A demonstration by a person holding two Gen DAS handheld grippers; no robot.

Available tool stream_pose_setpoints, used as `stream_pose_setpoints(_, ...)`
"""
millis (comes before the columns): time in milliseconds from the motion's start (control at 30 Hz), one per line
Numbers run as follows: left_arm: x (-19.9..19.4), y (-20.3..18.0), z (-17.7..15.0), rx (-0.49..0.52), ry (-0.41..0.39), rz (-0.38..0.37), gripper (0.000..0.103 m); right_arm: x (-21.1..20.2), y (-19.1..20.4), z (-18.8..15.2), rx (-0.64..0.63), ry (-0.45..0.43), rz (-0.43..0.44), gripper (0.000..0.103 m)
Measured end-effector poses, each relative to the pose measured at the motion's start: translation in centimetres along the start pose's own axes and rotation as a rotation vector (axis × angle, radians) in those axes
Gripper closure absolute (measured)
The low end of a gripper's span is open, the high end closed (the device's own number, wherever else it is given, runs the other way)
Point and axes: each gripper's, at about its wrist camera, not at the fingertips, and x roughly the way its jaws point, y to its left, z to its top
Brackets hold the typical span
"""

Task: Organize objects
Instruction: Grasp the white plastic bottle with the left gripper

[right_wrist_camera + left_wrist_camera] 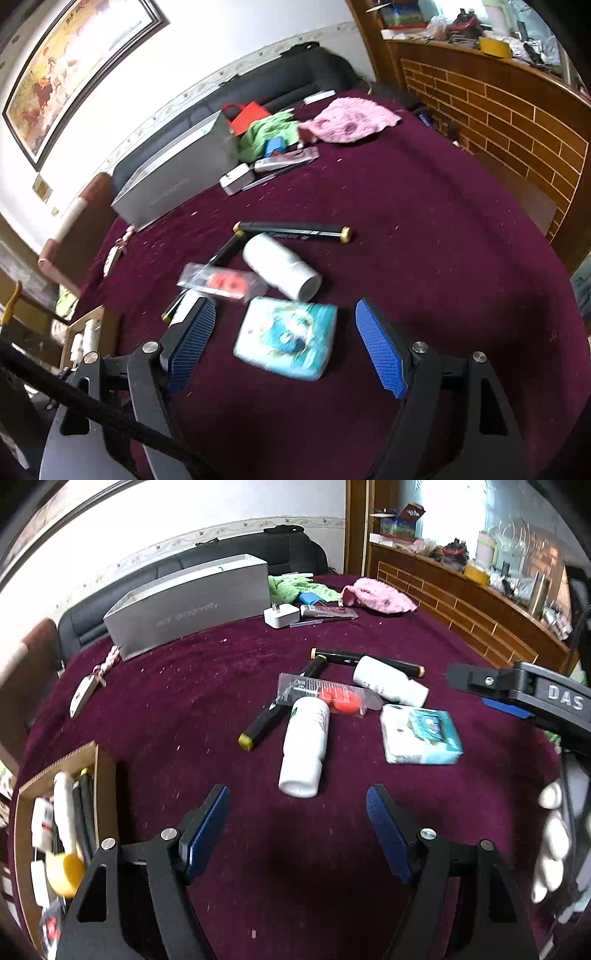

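On the maroon tablecloth (207,701) lies a loose pile: two white bottles (304,746) (389,681), two black markers (280,705) (367,661), a clear packet with orange pieces (325,694) and a teal tissue pack (419,734). My left gripper (297,797) stands open just in front of the nearer white bottle, nothing between its pads. My right gripper (284,314) is open too, its blue pads on either side of the tissue pack (286,338) without touching it. The second bottle (282,271) lies just beyond. The right gripper also shows at the edge of the left wrist view (517,690).
A wooden box (61,823) with bottles and markers sits at the table's left edge. At the back are a long grey box (184,605), a white charger (280,616), green (295,587) and pink cloths (376,594), and a key tag (83,694). A wooden cabinet (461,605) stands right.
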Motion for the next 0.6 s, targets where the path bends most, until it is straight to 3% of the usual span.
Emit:
stream_pose_setpoints(267, 4.0, -1.8, 1.0, 0.029, 0.047, 0.021, 0.033, 1.6, -1.6, -0.1, -0.004, -0.054, -0.002, 0.024)
stream_pose_setpoints(600, 6.6, -2.1, 2.1, 0.017, 0.047, 0.032, 0.033, 2.4, -4.1, -0.1, 0.072, -0.03, 0.029, 0.024)
